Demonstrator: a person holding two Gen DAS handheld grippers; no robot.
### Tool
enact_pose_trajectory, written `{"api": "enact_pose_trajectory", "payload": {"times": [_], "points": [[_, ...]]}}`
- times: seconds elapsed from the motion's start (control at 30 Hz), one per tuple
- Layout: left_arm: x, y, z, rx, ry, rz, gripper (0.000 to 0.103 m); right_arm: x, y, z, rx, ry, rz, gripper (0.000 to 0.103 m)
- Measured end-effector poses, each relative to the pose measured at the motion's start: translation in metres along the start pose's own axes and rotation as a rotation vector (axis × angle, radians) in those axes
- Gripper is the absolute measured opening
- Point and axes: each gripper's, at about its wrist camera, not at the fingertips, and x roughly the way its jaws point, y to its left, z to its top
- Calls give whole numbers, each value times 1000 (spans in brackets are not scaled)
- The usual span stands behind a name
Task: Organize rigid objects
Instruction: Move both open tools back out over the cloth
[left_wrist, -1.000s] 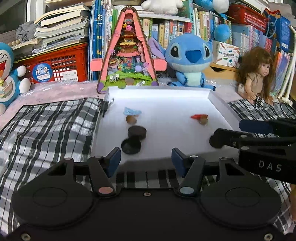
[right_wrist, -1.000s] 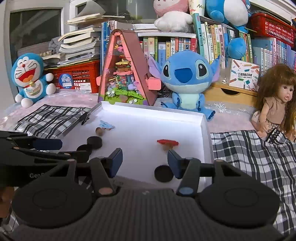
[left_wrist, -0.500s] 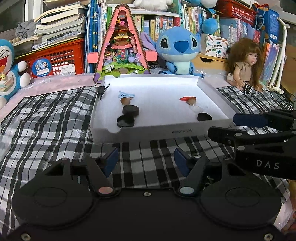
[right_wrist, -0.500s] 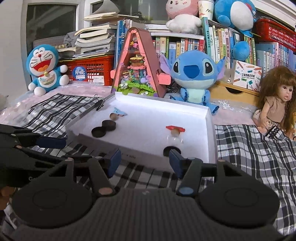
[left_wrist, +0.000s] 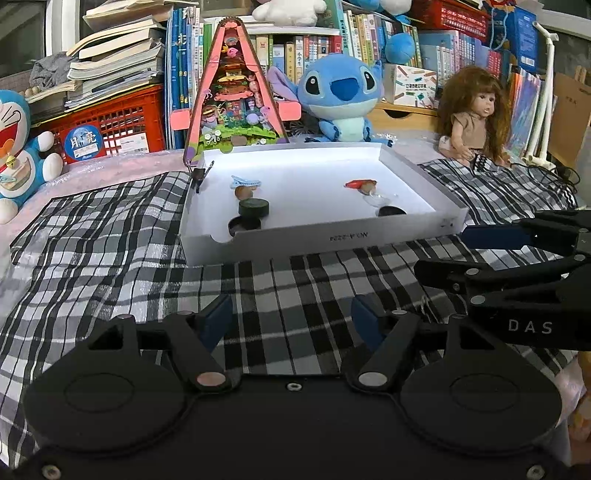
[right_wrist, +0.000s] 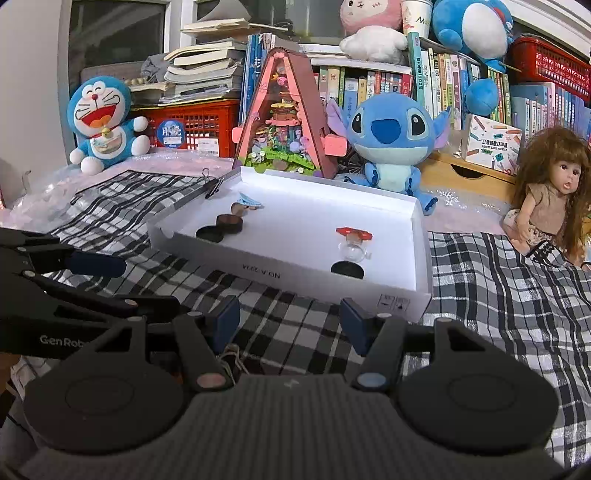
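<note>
A white shallow box sits on the checked cloth. Inside lie two black round pieces at the left, a black disc at the right, a blue clip on a brown bead, and a red-capped clear piece. My left gripper is open and empty, over the cloth in front of the box. My right gripper is open and empty, beside it, also short of the box.
A black binder clip grips the box's far left corner. Behind stand a pink triangular toy house, a Stitch plush, a doll, a Doraemon plush and a red crate.
Both grippers have pulled back from over the box to above the cloth in front of it. The objects in the box have not moved.
</note>
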Motion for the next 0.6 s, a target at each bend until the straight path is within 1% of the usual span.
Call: {"api": "enact_pose_trajectory", "payload": {"times": [0.6], "points": [[-12, -1, -21, 18, 16, -4, 70, -4, 2, -21, -13, 39, 3, 73]]}}
